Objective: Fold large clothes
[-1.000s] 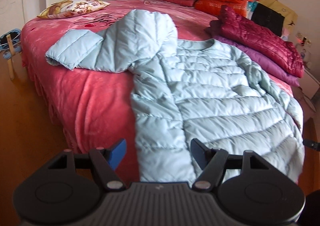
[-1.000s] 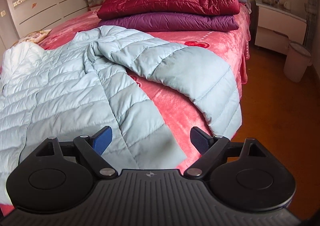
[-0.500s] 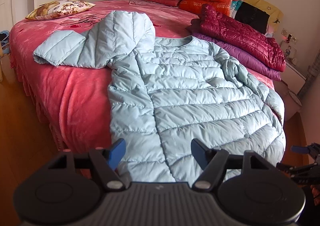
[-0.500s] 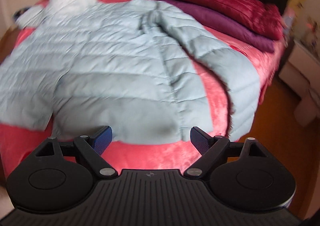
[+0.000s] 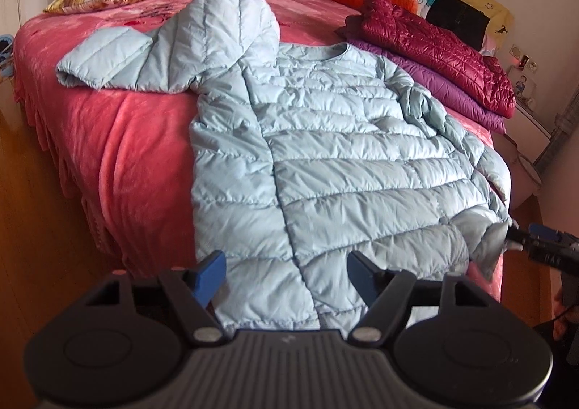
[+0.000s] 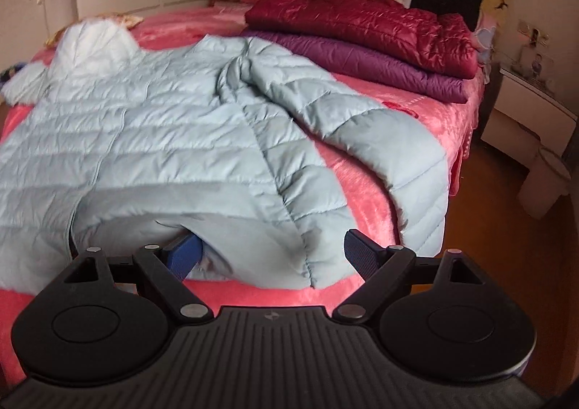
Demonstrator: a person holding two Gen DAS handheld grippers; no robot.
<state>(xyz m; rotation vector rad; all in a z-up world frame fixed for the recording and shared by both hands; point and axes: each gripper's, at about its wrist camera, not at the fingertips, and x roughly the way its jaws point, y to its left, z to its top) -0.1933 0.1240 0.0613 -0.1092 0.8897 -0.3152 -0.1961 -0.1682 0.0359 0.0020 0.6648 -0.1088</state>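
**Hem grab, both tools**

Pale blue jacket [image 5: 325, 170] lies flat, face-up on the bed [image 5: 119, 141]. Left tool [image 5: 286, 275] gaping, empty, above the hem. Right tool [image 6: 271, 253] spread wide, one finger under the hem corner. Pinch both corners evenly before lifting.

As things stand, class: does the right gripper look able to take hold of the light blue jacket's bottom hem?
Probably yes. The right gripper is open at the light blue jacket's hem, one finger already tucked under it, nothing in the way.

jacket [image 5: 336, 170]: pale blue, quilted | bedspread [image 5: 119, 141]: pink | folded coat [image 6: 362, 25]: maroon
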